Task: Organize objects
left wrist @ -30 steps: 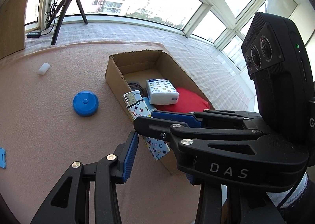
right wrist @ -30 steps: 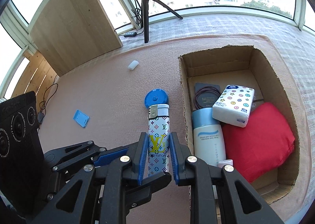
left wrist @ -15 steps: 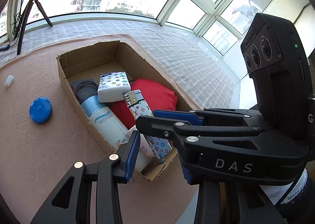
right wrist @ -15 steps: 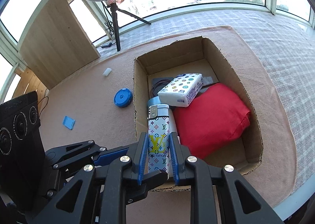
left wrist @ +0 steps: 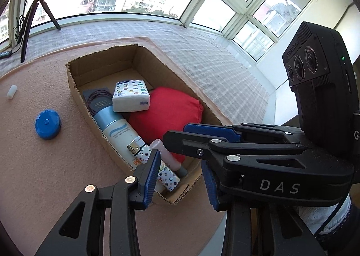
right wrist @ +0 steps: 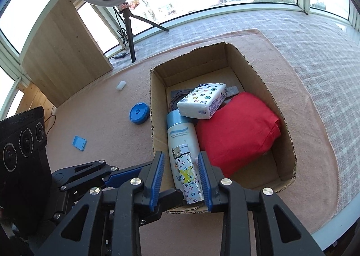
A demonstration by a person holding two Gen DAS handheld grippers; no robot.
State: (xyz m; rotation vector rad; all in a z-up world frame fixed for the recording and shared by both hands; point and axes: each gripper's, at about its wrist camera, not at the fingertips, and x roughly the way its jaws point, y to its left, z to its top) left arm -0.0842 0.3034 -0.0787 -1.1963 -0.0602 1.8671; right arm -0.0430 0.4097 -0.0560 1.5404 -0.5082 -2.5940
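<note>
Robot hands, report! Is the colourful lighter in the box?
Right gripper open, lighter lying in the box on the white bottle. Left gripper open, empty. Nothing blocking.

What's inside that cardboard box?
The cardboard box holds a red pouch, a patterned tissue pack, a white bottle, a monogram-print lighter, a pink tube and dark hair ties. Anything beneath them is covered.

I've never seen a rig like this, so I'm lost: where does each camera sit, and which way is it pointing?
Left wrist: rides the left hand-held gripper, looking along its open fingers down at the box; the other gripper crosses at right.
Right wrist: rides the right hand-held gripper, looking down into the box; its fingers flank the patterned bottle without gripping it.
Both show the box, red bag and blue lid.
</note>
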